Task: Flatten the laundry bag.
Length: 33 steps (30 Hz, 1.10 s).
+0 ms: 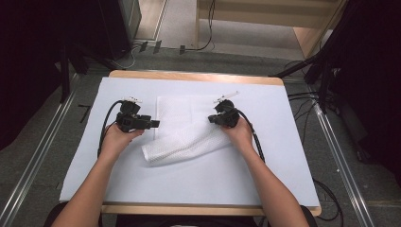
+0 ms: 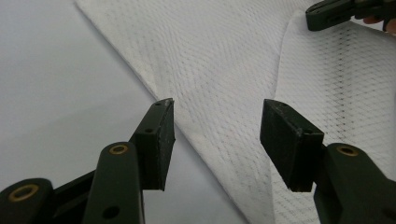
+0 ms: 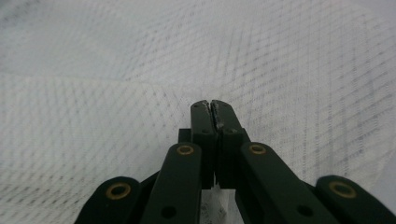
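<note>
A white mesh-patterned cloth [image 1: 182, 127] lies near the middle of the high view on a pale sheet [image 1: 265, 165] that covers the wooden table [image 1: 198, 75]; its lower part is folded over into a thick band that runs from the lower left toward the right. The left gripper [image 1: 152, 124] sits left of centre in that view, held by the person's left hand [image 1: 118, 138], its tips just at the cloth's left edge. In the left gripper view its jaws stand wide apart with nothing between them, straddling the cloth's [image 2: 224, 70] edge where it meets the sheet [image 2: 56, 84]. The right gripper [image 1: 211, 119] sits right of centre, held by the right hand [image 1: 240, 133], over the cloth's raised fold. In the right gripper view the right gripper [image 3: 211, 108] has its jaws pressed together, with a sliver of white cloth [image 3: 116, 93] showing between them low in the frame, so it is pinching the fabric. The right gripper [image 2: 322, 16] also appears at the upper right of the left gripper view, at the fold's edge.
</note>
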Each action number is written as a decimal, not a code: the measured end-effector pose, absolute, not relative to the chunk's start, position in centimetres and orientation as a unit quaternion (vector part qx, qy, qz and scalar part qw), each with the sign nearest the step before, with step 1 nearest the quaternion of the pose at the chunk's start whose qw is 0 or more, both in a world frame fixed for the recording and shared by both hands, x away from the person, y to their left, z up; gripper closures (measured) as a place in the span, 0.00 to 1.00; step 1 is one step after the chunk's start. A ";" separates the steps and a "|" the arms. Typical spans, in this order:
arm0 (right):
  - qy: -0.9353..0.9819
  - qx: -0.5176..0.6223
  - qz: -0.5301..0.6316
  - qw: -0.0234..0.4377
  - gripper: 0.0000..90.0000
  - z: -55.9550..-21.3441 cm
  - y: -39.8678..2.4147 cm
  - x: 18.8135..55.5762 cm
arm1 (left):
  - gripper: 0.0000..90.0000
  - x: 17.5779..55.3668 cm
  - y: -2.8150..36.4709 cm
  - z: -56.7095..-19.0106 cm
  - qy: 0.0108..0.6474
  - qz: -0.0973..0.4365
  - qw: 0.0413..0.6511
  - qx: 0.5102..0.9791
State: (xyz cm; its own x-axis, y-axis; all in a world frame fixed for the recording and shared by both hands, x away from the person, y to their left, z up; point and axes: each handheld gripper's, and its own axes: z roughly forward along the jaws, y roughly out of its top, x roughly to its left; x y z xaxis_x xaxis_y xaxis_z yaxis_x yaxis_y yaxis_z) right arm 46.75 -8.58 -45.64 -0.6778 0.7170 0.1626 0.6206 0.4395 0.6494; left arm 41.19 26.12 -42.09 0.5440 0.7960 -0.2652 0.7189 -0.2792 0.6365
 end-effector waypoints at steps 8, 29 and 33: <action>0.837 0.384 0.385 0.062 1.00 -43.2 -9.8 45.3 | 0.51 41.3 26.1 -42.0 0.474 0.053 0.369 0.798; 0.828 0.359 0.427 0.056 1.00 -40.2 -12.8 38.8 | 0.51 42.1 25.4 -41.9 0.467 0.047 0.372 0.801; 0.827 0.356 0.432 0.054 1.00 -40.0 -13.4 37.3 | 0.51 42.3 25.5 -41.8 0.468 0.047 0.373 0.800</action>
